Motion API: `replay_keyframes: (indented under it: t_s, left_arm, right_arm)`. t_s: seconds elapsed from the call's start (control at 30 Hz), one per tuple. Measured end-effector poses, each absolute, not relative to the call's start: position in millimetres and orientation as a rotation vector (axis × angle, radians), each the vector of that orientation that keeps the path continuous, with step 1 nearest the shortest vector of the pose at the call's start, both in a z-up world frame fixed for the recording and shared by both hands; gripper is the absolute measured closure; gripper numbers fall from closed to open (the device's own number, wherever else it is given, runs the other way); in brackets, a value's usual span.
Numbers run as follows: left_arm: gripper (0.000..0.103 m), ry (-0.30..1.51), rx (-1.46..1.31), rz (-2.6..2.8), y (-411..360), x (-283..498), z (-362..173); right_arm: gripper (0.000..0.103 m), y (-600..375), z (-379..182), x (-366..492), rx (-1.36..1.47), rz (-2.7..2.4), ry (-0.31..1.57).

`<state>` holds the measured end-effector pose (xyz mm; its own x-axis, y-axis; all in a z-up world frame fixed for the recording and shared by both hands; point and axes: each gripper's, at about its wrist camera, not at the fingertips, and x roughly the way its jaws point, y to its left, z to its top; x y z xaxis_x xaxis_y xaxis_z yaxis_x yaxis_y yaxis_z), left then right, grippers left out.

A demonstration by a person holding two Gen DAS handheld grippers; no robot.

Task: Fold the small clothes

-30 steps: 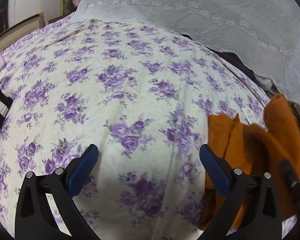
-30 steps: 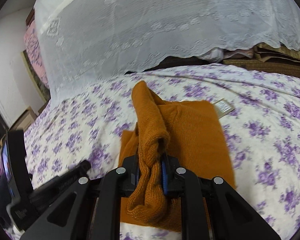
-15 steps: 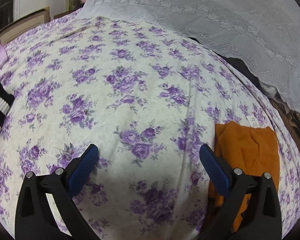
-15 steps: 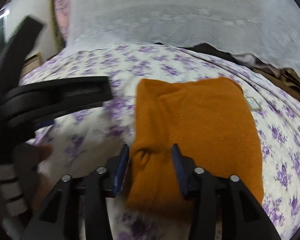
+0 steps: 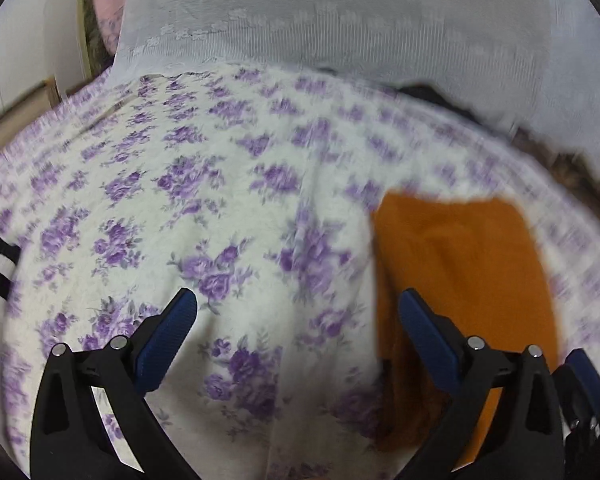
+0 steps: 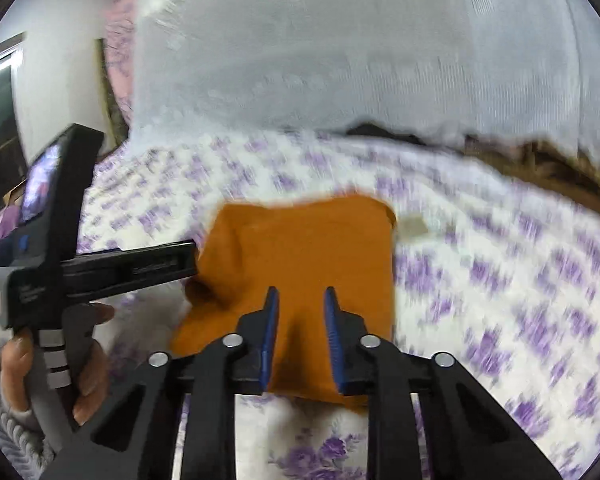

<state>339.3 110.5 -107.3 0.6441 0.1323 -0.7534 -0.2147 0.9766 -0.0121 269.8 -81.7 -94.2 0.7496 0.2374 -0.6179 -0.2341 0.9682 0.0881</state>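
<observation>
orange garment (image 6: 312,248) folded on bedspread (image 5: 220,200) | left claw (image 5: 296,332) wide | right claw (image 6: 298,332) closing, empty

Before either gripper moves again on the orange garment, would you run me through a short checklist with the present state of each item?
1. Orange garment lies folded flat on the floral bedspread: ok.
2. Right gripper free of the garment: cannot tell; jaws closing, cloth shows between them.
3. Left gripper open and empty: ok.
4. Left gripper clear of the garment: cannot tell; its tip sits at the cloth's edge.
5. Pictures sharp enough to judge the folds: not ok.
</observation>
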Motion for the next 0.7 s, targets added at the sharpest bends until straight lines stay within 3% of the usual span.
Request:
replay_keyframes:
  t_s: [0.13, 0.27, 0.53, 0.7]
  left_arm:
    - [0.004, 0.990, 0.004, 0.275, 103.8, 358.3, -144.1]
    - [0.004, 0.969, 0.019, 0.278, 101.8, 354.0, -139.3]
    - [0.005, 0.815, -0.212, 0.093, 112.0, 331.5, -88.7]
    - [0.004, 0.902, 0.025, 0.089, 64.5, 346.4, -125.5]
  right_arm:
    - [0.081, -79.6, -134.0, 275.7, -0.012, 0.272, 0.771]
    - [0.082, -88.8, -129.9, 276.4, 0.048, 0.307, 0.790]
    - [0.083, -117.5, -76.8, 312.4, 0.140, 0.300, 0.672]
    - [0.081, -124.3, -88.4, 384.8, 0.179, 0.280, 0.774]
